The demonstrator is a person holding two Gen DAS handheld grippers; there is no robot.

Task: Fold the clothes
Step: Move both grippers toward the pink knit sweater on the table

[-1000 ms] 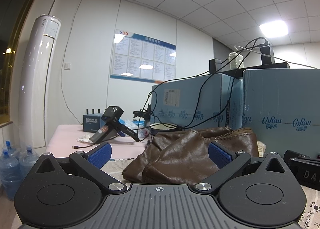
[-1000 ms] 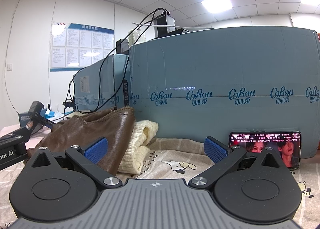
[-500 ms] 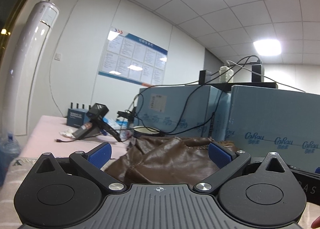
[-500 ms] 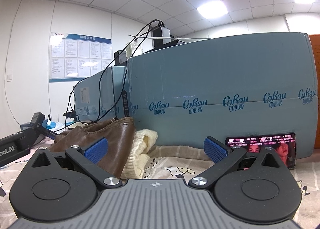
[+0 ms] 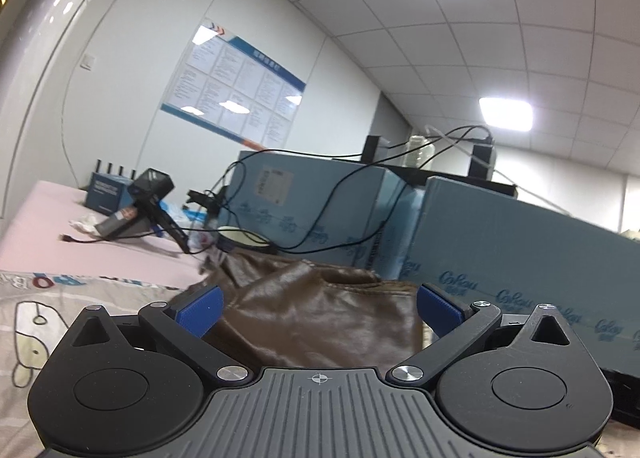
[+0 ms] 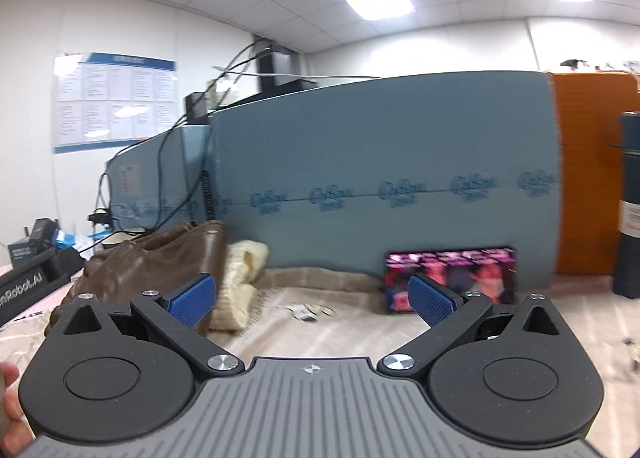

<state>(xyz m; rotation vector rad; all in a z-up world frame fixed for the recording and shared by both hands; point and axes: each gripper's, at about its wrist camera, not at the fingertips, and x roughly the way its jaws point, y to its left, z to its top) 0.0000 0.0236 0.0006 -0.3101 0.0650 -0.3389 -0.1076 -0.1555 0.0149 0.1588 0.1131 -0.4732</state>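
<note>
Both wrist cameras are tilting compared with a second ago: the left view is now rolling so the room slants, and the right view is swinging rightward, bringing an orange cabinet (image 6: 592,174) into sight. The left gripper (image 5: 319,308) is holding its blue pads wide apart with nothing between them, and it is hovering just in front of the brown leather jacket (image 5: 316,310), which is lying crumpled on the cartoon-print cloth (image 5: 36,322). The right gripper (image 6: 311,298) is likewise keeping its fingers spread and empty, pointing over bare cloth beside the jacket's right edge. A cream knit garment (image 6: 240,286) is resting against the jacket's right side, touching it. Beyond that, a phone (image 6: 450,278) showing a video is leaning against a large blue box (image 6: 380,146). Black cables (image 5: 320,210) are trailing over the blue boxes behind the jacket, and a handheld device (image 5: 140,210) is sitting on the pink surface (image 5: 80,254) further left. A fingertip (image 6: 8,398) is showing at the right view's lower left edge.
</note>
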